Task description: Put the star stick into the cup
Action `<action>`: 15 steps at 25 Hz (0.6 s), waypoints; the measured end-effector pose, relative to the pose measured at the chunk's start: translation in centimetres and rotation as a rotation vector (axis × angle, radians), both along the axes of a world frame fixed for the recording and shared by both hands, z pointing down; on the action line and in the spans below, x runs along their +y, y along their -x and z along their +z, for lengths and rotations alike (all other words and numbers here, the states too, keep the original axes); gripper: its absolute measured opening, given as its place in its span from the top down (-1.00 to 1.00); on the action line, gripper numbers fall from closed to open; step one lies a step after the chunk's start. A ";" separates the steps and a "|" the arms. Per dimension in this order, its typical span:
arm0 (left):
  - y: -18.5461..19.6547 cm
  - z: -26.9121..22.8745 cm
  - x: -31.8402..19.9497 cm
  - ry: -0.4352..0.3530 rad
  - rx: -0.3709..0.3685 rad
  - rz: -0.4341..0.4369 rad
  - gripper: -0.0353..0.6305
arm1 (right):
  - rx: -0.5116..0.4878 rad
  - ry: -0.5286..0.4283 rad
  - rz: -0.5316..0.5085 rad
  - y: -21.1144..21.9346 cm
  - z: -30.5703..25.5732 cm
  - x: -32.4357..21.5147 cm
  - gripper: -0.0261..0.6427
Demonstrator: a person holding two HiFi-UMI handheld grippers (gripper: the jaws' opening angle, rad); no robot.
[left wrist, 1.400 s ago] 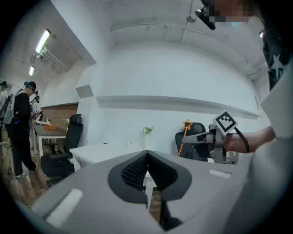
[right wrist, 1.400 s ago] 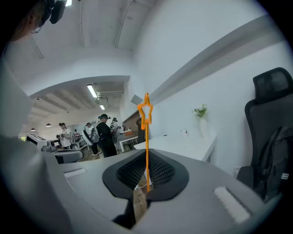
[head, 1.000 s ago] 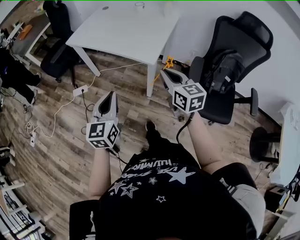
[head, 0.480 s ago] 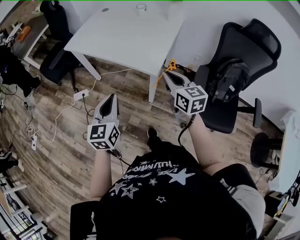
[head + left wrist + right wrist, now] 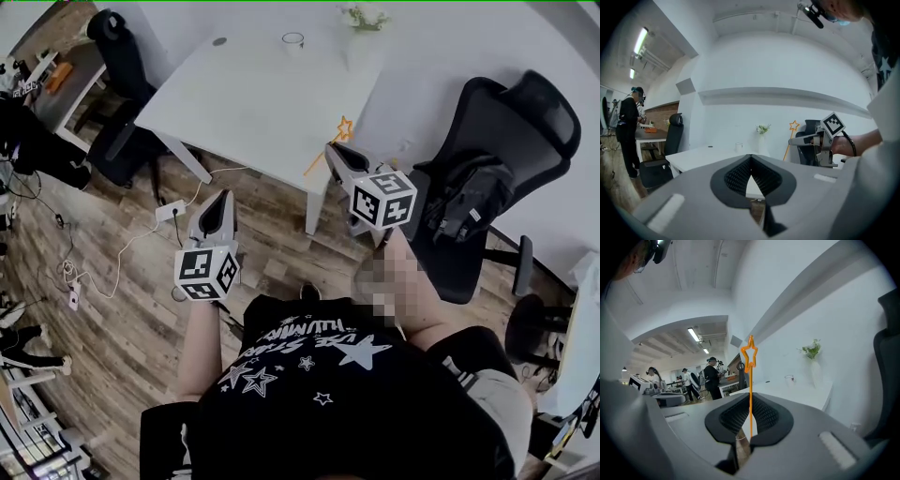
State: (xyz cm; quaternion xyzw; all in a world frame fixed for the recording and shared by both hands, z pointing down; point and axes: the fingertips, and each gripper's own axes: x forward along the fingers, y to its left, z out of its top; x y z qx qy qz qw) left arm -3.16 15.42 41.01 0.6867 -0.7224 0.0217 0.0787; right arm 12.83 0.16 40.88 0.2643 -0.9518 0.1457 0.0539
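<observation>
An orange star stick (image 5: pixel 750 380) stands upright between the jaws of my right gripper (image 5: pixel 750 403), which is shut on its lower end. In the head view the right gripper (image 5: pixel 336 152) is at the white table's (image 5: pixel 244 94) near right corner, with the star stick (image 5: pixel 337 133) slanting over that edge. A small clear cup (image 5: pixel 292 39) stands at the table's far side; it shows as the cup (image 5: pixel 789 378) ahead of the star. My left gripper (image 5: pixel 223 197) hangs over the floor before the table, shut and empty (image 5: pixel 750 165).
A white vase with flowers (image 5: pixel 364 21) stands right of the cup. Black office chairs sit at the right (image 5: pixel 487 178) and far left (image 5: pixel 117 37). Cables and a power strip (image 5: pixel 169 210) lie on the wood floor. People stand at distant desks (image 5: pixel 710 376).
Both grippers have come nearer to the white table; the star stick's head now lies over the table's corner. The left gripper stays shut and empty.
</observation>
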 end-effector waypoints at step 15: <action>3.0 1.9 -7.7 0.035 0.010 0.043 0.88 | 0.022 0.047 0.056 1.9 1.8 -7.3 0.82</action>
